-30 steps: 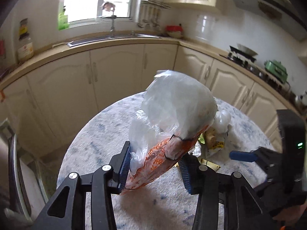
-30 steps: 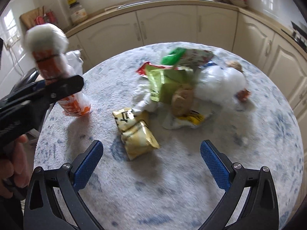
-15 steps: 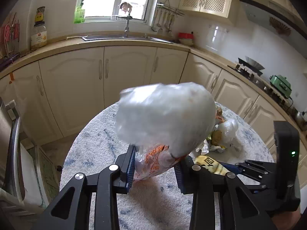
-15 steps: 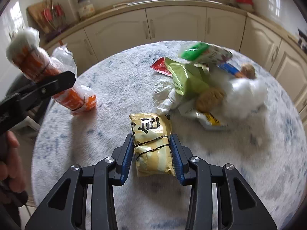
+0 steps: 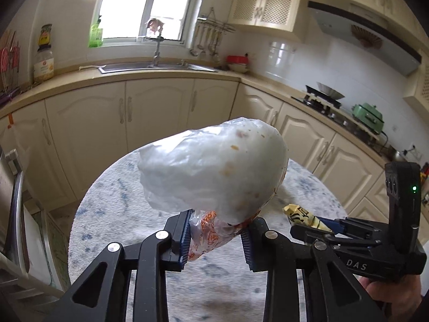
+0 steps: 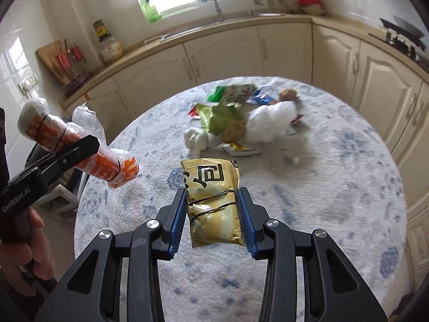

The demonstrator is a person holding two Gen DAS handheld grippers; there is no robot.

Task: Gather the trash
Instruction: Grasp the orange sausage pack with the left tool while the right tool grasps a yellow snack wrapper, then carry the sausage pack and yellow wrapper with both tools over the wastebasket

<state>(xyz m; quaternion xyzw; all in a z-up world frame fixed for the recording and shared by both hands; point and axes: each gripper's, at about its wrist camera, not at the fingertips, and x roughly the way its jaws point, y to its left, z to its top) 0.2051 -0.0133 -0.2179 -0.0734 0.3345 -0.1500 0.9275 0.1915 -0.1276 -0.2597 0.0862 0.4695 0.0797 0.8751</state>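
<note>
My left gripper is shut on an orange-and-white plastic bag roll and holds it above the round table's left side; it also shows in the right wrist view. My right gripper is shut on a yellow snack packet bound with black bands, lifted off the table; the packet tip shows in the left wrist view. A pile of trash lies at the far middle of the table: green wrappers, a white plastic bag, crumpled tissue, brown lumps.
The round table has a white-and-blue mottled cloth. Cream kitchen cabinets curve around behind it, with a sink under the window and a stove at the right. A chair stands left of the table.
My right gripper closed on the yellow packet and lifted it off the table. My left gripper raised the bag roll higher and tilted it.
</note>
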